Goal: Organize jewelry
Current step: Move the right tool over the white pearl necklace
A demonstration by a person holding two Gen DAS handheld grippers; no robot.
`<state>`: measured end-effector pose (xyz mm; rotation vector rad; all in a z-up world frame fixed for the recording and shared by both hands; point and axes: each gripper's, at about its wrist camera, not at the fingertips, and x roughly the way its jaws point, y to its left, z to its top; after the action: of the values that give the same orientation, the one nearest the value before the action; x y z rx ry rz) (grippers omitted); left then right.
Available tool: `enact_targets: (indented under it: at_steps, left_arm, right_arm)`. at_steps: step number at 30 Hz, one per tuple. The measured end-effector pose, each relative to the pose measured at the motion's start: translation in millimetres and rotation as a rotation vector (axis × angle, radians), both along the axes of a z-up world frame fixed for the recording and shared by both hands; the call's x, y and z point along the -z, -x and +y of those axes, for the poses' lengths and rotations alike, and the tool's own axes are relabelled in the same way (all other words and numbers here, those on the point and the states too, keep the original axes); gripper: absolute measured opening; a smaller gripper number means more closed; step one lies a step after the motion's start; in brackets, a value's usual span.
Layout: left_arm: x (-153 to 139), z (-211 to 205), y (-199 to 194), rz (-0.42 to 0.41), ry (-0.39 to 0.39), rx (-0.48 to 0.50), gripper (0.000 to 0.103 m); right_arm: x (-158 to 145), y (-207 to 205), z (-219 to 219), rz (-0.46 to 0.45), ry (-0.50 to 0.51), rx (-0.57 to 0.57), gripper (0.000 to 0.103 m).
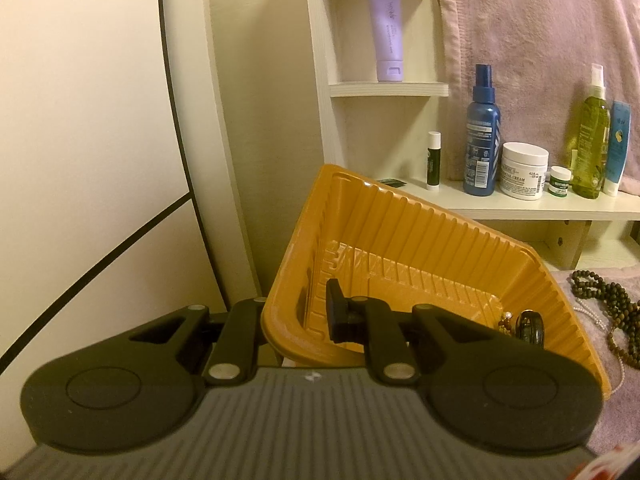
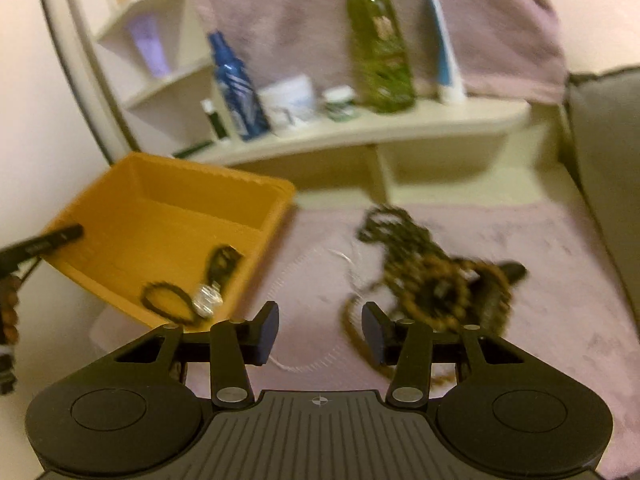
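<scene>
The left gripper [image 1: 296, 320] is clamped on the near wall of the orange tray [image 1: 420, 240], one finger inside and one outside, holding it tilted up off the pink cloth [image 2: 540, 280]. The right gripper [image 2: 320, 332] has its fingers apart with nothing between them, and its view is blurred.

What the next pick seems to turn on: the heap of bead strands [image 2: 436, 276] lies on the cloth at about 1 o'clock from the right fingertips, near and slightly beyond them, while the tray sits at 10 o'clock. The heap's longer run goes from 11 o'clock, far, to 5 o'clock, near, so it lies slantwise to the fingers. The right hand is clearly the nearer one; the left is busy with the tray.

Counts: one tray, holding what looks like three pieces, a dark loop [image 2: 168, 300], a shiny clear piece [image 2: 208, 300] and a dark band [image 2: 222, 264]. On the cloth, one thin pale pearl string [image 2: 304, 264] beside the heap; the separate strands in the heap cannot be counted through the blur.
</scene>
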<state>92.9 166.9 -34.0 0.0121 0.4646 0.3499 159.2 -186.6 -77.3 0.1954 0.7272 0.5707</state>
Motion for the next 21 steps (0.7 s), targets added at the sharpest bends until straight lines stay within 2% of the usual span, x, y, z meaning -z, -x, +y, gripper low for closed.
enact_targets:
  at_steps: [3,4,5,6,11,13,18,21]
  left_arm:
    - [0,0,-1,0.0,-0.002,0.0,0.014]
    - [0,0,-1,0.0,-0.003,0.0,0.014]
    - [0,0,0,0.0,-0.004,0.0,0.014]
    - [0,0,0,0.0,-0.003,0.0,0.014]
    - [0,0,1,0.0,-0.003,0.002,0.014]
    - [0,0,1,-0.001,-0.003,0.003,0.014]
    - [0,0,1,-0.002,-0.005,0.002,0.014]
    - [0,0,1,-0.002,-0.006,0.003,0.014]
  right_arm:
    - [8,0,-1,0.009,0.036,-0.002,0.046]
    - [9,0,0,0.008,0.051,-0.015,0.042]
    - [12,1,5,0.015,0.071,-0.038,0.032]
    - [15,1,8,0.023,0.08,-0.055,0.027]
    - [31,1,21,0.09,0.081,-0.086,0.028]
    - [35,-3,25,0.091,0.09,-0.064,0.029]
    - [40,-15,33,0.077,0.058,-0.018,0.053]
    - [41,-23,41,0.044,0.065,0.008,0.056]
